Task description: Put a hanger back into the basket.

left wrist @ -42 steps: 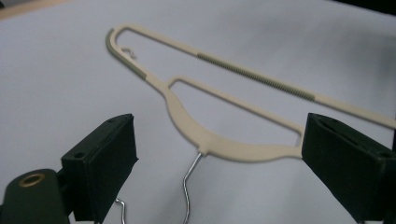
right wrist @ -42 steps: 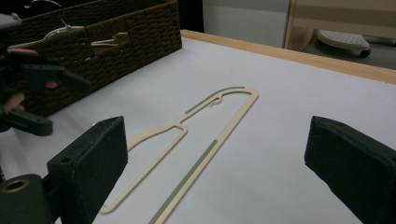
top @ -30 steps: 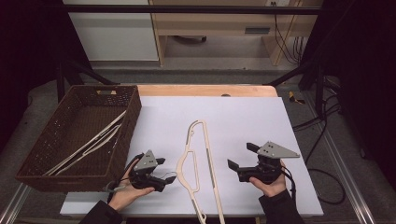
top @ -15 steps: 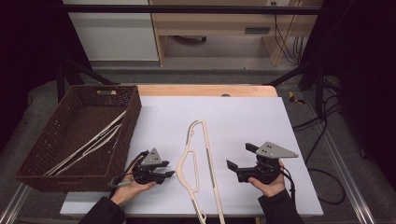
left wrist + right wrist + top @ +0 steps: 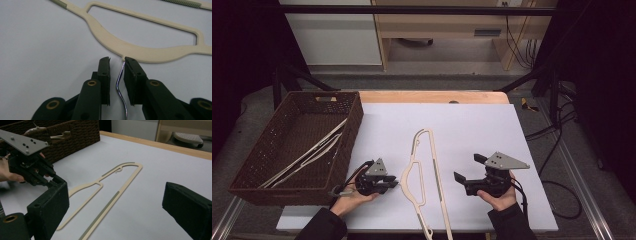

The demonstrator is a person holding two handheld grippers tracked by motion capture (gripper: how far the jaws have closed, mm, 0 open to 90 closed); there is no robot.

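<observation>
A cream plastic hanger point(image 5: 404, 177) lies flat on the white table, its long bar running toward the front edge. In the left gripper view its curved shoulder point(image 5: 120, 47) is just ahead, and its thin metal hook point(image 5: 120, 85) lies between my jaws. My left gripper point(image 5: 394, 184) point(image 5: 117, 61) is open, jaws either side of the hook wire with a gap showing. My right gripper point(image 5: 467, 167) point(image 5: 117, 200) is held to the right of the hanger point(image 5: 110, 202), jaws wide open and nothing between them. The left gripper point(image 5: 53, 176) also appears in the right gripper view.
A brown wicker basket point(image 5: 357, 115) point(image 5: 75, 135) stands at the left of the table with several cream hangers point(image 5: 312, 150) lying in it. The table's wooden far edge point(image 5: 432, 96) runs behind. Cables hang off the right side.
My left gripper has moved right across the table up to the hanger, so the hook now lies between its jaws. The right gripper has barely moved.
</observation>
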